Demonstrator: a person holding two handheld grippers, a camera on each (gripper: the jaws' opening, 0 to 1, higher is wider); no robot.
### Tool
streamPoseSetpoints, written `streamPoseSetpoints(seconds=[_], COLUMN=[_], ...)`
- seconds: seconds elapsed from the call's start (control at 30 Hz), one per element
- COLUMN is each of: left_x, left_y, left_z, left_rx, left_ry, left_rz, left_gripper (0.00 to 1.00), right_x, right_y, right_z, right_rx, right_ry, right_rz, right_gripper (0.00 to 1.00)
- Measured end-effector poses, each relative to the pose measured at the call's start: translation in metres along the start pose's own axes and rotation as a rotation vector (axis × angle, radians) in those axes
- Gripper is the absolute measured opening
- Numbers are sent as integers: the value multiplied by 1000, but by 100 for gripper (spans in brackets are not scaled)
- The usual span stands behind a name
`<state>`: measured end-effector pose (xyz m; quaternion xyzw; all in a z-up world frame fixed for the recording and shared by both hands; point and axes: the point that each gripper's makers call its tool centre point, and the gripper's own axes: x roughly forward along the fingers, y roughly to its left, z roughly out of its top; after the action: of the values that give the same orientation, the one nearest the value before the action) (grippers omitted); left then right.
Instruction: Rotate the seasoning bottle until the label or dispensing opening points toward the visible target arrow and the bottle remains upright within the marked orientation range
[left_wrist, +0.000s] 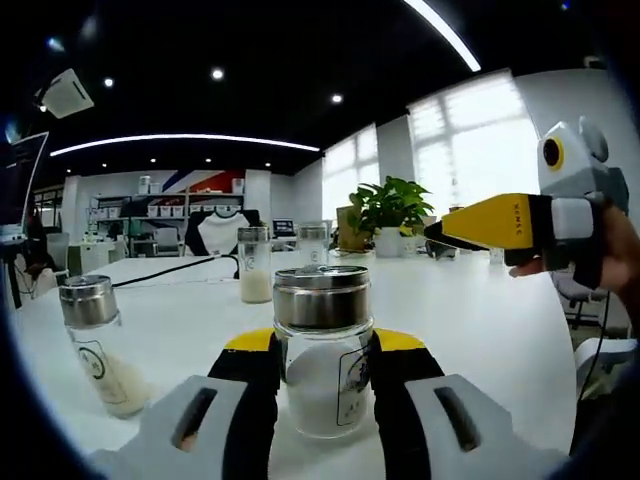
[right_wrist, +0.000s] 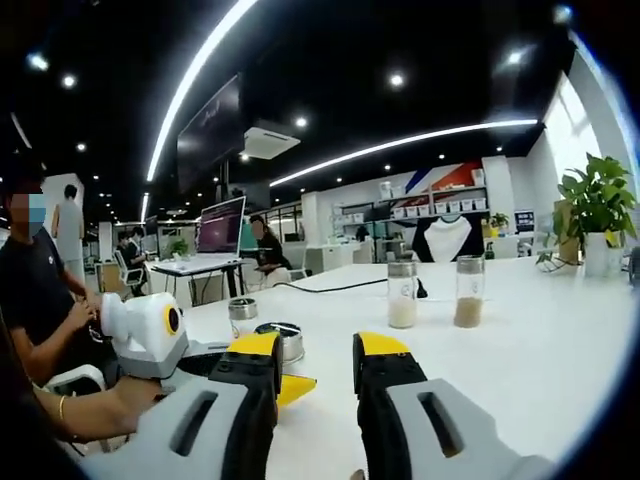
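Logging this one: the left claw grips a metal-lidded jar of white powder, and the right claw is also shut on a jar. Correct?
Not quite. The left claw does grip the metal-lidded jar of white powder, as the left gripper view shows. But the right claw holds nothing: in the right gripper view its jaws stand apart with only white table between them.

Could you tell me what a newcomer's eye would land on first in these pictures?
Probably the steel-lidded jar of white powder, dead centre between the left gripper jaws on the white table. Next, the yellow-tipped right gripper hanging in the air to its right.
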<state>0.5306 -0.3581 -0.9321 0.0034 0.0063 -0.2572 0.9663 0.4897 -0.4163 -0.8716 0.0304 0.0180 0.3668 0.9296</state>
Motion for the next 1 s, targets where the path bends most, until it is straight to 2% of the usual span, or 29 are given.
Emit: streamPoseSetpoints(seconds=[0.13,0.33,0.43,0.53,0.6,0.63,0.93,1.0], left_x=[5,10,12,14,14,14,12,12], left_y=[9,9,9,11,13,14,23,21], left_z=[-1,-4,-9,-5,-5,-3,-7,-13], left_rx=[-10,-50,-43,-49,-70,-123,-109,-108], left_ry=[8,15,41,31,27,9,12,50], left_rz=[5,-19,-20,-21,-36,-30,-2,-6], left_gripper=[37,37,37,37,37,37,37,39], right_x=[-3,-4,-4,-4,-3,-2,1,1], right_y=[-7,-14,-16,-18,-19,-19,-16,-17], right_z=[1,7,8,9,9,8,-4,-6], right_rx=[3,23,19,14,16,19,34,41], right_ry=[-8,-37,-35,-35,-31,-31,-2,0], right_rz=[-23,-45,-47,-49,-52,-52,-33,-31], right_gripper=[23,21,21,21,21,21,21,21])
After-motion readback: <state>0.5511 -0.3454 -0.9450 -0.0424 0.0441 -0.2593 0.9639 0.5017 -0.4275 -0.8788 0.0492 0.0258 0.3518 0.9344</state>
